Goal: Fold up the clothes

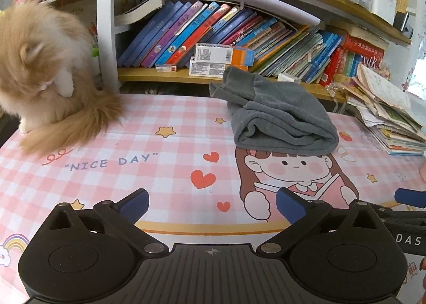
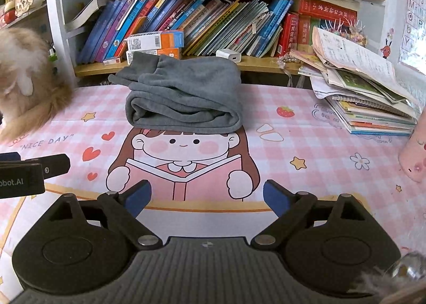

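Pink checked tablecloth (image 2: 314, 144) covers the desk, printed with a cartoon girl reading, and that girl serves as the landmark. Just beyond her head, touching her hairline, lies the grey garment (image 2: 183, 96), already doubled into a thick bundle with its rolled fold facing the grippers and its long axis running left to right; its cuffed ends trail back toward the bookshelf (image 2: 186, 27). By my reading the folding is nearly or wholly done. Straight ahead of the right gripper (image 2: 206, 196) sits the bundle, so that arm seems nearer; the left gripper (image 1: 211, 204) has it ahead and rightward. Both stand wide apart and empty. Left of the girl sits a fluffy cat (image 1: 45, 69); right of her, stacked books (image 2: 372, 101). No containers hold anything relevant.
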The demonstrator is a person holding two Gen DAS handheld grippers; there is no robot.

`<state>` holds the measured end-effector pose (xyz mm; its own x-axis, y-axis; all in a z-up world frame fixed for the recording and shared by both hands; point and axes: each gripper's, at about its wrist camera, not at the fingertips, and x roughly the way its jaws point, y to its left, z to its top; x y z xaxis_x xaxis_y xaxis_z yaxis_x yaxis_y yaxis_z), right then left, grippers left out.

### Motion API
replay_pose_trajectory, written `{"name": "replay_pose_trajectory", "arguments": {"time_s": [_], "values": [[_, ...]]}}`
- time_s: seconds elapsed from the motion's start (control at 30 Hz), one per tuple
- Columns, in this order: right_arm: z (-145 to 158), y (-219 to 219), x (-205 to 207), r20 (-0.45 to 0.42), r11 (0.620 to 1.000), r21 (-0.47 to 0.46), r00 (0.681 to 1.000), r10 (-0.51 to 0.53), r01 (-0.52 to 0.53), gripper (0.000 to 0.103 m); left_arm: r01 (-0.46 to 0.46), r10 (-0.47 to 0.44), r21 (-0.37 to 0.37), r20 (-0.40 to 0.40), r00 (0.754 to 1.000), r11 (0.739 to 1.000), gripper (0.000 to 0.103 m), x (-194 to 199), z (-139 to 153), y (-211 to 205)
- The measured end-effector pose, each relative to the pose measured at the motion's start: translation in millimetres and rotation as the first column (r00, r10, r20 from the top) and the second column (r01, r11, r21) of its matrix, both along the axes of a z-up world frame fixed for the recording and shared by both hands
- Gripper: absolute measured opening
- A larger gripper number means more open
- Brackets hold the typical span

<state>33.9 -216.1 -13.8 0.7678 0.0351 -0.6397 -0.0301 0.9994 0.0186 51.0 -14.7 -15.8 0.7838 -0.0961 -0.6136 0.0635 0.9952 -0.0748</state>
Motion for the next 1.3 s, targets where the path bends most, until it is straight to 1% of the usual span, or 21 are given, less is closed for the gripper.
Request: {"name": "replay_pose_trajectory", "arguments": {"time_s": [0.37,0.57,0.7,0.97,1.3], "values": [[-1.3,1.0,-2.8,-0.008,1.0,-0.004,1.0,-0.001,0.001,0.092,0.006,-0.006,0.047,0.002,1.0,0.999,0.103,-2.4,-3.0,-5.1],[-1.2,1.5,-2.8,-0.011,1.0,-0.007,1.0,-0.004,0.004,0.093,0.018,-0.019,0.051,0.008,1.0,0.999,0.103,-4.2,-2.0,-4.9],[-1.2,2.7,-2.7,-0.01,1.0,-0.012,1.0,-0.006,0.005,0.097,0.026,-0.027,0.054,0.013,1.0,0.998,0.103,-5.4,-1.4,-4.7],[-1.3,5.2,-2.8,-0.011,1.0,-0.022,1.0,-0.005,0.005,0.101,0.035,-0.036,0.057,0.011,0.999,0.998,0.103,-4.8,-0.2,-4.7],[-1.5,6.9,-2.0,-0.014,1.0,-0.03,1.0,-0.006,0.005,0.102,0.043,-0.043,0.054,0.004,0.999,0.998,0.103,-4.2,-1.6,-4.4]]}}
